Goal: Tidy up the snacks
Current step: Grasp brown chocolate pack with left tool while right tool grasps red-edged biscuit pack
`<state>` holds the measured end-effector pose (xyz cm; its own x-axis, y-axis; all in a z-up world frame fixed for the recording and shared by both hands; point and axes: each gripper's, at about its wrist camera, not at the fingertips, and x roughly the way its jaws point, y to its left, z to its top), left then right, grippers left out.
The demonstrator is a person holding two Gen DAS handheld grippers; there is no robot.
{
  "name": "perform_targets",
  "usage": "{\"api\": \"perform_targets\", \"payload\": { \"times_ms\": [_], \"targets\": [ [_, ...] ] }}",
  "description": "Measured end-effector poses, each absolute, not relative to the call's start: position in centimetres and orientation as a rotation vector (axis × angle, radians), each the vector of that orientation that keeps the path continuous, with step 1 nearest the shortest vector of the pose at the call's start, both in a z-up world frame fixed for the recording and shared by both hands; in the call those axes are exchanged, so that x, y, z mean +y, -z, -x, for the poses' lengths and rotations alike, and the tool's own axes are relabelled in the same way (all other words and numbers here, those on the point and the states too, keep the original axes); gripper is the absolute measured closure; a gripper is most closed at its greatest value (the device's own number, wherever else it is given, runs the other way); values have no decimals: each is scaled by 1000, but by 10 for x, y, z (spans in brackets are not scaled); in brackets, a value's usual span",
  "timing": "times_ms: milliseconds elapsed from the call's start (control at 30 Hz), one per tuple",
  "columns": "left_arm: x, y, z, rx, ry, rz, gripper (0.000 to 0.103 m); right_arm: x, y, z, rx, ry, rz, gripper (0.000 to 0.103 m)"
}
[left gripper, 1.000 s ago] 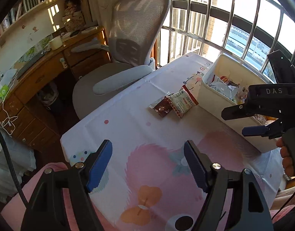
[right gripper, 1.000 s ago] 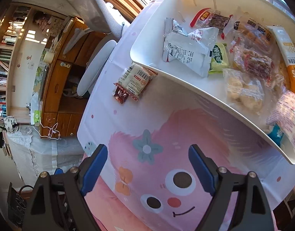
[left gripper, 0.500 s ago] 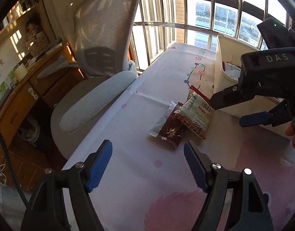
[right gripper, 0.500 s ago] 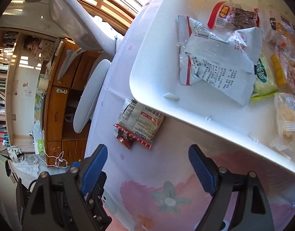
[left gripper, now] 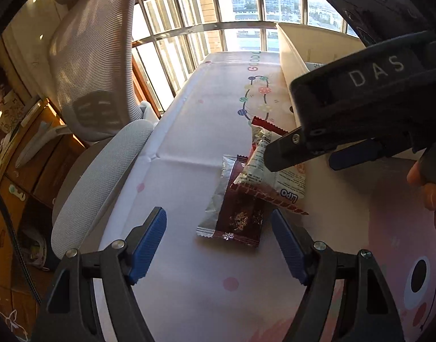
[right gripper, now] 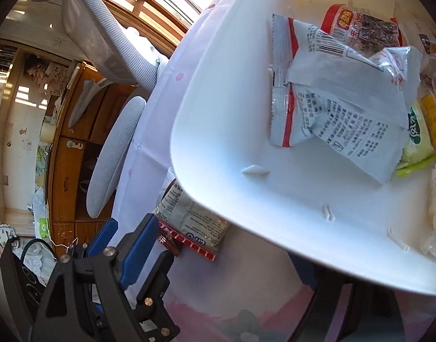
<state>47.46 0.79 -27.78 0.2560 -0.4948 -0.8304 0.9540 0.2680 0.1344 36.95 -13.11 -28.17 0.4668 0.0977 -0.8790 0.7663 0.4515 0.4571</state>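
Observation:
Two snack packets lie overlapped on the tablecloth beside the white bin (left gripper: pixel 292 57): a dark red one (left gripper: pixel 237 213) and, partly on top of it, a white Lipo packet (left gripper: pixel 274 173). My left gripper (left gripper: pixel 218 245) is open, and the dark red packet's near end lies between its fingertips, untouched. My right gripper (left gripper: pixel 317 156) hovers open over the white packet, close against the bin wall. In the right wrist view the white packet (right gripper: pixel 189 219) peeks out under the bin rim (right gripper: pixel 218 199), which hides one finger of my right gripper (right gripper: pixel 218 245). Several snack bags (right gripper: pixel 346 108) lie in the bin.
A grey mesh office chair (left gripper: pixel 95 71) stands at the table's left edge, with a wooden desk (left gripper: pixel 32 156) behind it. Barred windows (left gripper: pixel 218 14) close off the far end. The pink cartoon tablecloth (left gripper: pixel 203 290) spreads out below my grippers. A person's fingers (left gripper: pixel 428 188) hold the right gripper.
Both grippers have come down and closer to the two packets by the bin. The left view has rolled, and the right gripper now hangs over the white packet. Jaws are unchanged.

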Motion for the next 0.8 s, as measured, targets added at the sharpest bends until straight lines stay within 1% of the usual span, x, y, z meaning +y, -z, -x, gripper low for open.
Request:
{"api": "perform_targets", "payload": {
  "times_ms": [167,233,300,333,400,467,533,633,800],
  "targets": [
    [-3,287,-474,767,1168,-752,28,-132,283,-375,1025,524,-1015,16],
    [-7,290,-477,769,1172,-757,32,-130,283,-377,1030,527,-1007,16],
    [-8,292,-478,777,1199,-747,41,-129,283,-378,1033,535,-996,15],
    [-8,293,-478,785,1210,-740,43,-128,283,-378,1033,539,-995,15],
    [-8,295,-481,799,1228,-723,54,-128,283,-380,1034,543,-993,15],
    [-7,296,-480,808,1231,-701,56,-128,283,-380,1035,546,-989,15],
    [-5,298,-480,817,1233,-674,61,-127,283,-381,1036,548,-986,15],
    [-3,300,-479,818,1218,-643,63,-126,283,-385,1041,551,-976,15],
    [2,299,-479,831,1191,-602,71,-124,284,-389,1056,545,-968,15]
  ]
}}
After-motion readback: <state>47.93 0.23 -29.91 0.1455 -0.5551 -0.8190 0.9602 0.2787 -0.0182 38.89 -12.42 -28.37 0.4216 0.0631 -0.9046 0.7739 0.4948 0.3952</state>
